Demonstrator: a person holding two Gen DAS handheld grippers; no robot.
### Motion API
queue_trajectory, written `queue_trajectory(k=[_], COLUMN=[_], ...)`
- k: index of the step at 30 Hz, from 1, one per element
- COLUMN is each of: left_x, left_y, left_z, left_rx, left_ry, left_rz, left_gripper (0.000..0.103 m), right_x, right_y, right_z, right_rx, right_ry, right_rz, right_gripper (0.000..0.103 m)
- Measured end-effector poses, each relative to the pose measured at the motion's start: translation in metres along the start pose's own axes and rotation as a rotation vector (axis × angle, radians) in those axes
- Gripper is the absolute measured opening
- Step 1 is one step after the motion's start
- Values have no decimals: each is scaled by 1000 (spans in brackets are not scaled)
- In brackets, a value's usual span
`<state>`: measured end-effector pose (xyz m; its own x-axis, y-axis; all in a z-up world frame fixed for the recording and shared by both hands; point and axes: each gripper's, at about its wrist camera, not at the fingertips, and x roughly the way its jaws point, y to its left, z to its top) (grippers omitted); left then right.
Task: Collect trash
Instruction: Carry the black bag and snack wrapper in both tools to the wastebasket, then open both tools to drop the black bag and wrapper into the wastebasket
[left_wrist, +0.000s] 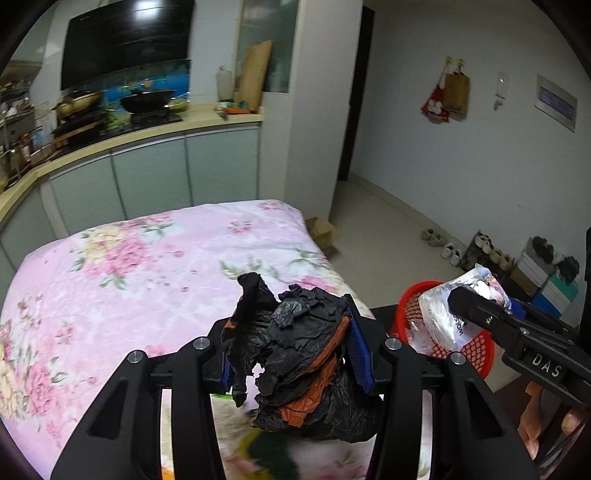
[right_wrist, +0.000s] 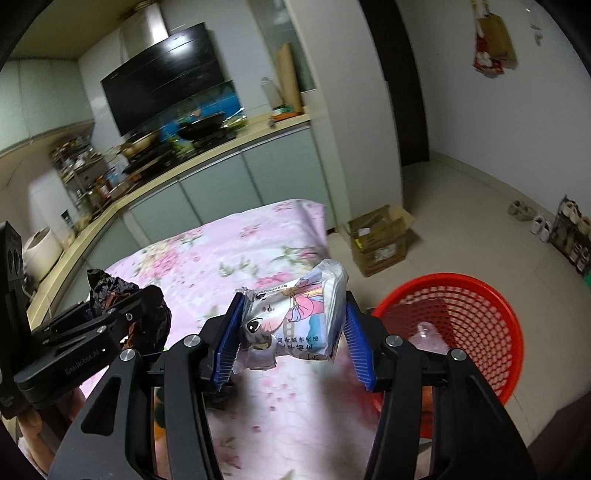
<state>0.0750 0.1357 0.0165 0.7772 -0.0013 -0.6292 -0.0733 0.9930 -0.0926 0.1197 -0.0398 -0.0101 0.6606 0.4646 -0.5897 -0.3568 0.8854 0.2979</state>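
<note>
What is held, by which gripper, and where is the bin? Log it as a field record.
left gripper: shut on crumpled black and orange plastic bag
right gripper: shut on printed snack wrapper
bin: red mesh basket on the floor, beside the table's right end
bin contents: some clear plastic inside; the rest cannot be told
surface below grippers: pink floral tablecloth
background: kitchen counter with wok, cardboard box on the floor

We count two grippers (left_wrist: 291, 354), one black bag (left_wrist: 306, 354), one wrapper (right_wrist: 295, 317), one red basket (right_wrist: 480, 314), one cardboard box (right_wrist: 380, 240), two pans (left_wrist: 147, 99).
</note>
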Motion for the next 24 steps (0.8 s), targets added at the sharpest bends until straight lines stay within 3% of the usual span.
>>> queue_trajectory(k=[24], left_x=[87], left_y=[-125], left_z=[-4], left_rx=[121], left_ry=[114], left_rz=[-211], left_gripper=[46], right_x=[-11], right_y=[-122], right_z=[-19], right_rx=[207], right_ry=[26], right_rz=[-207], right_gripper=[50])
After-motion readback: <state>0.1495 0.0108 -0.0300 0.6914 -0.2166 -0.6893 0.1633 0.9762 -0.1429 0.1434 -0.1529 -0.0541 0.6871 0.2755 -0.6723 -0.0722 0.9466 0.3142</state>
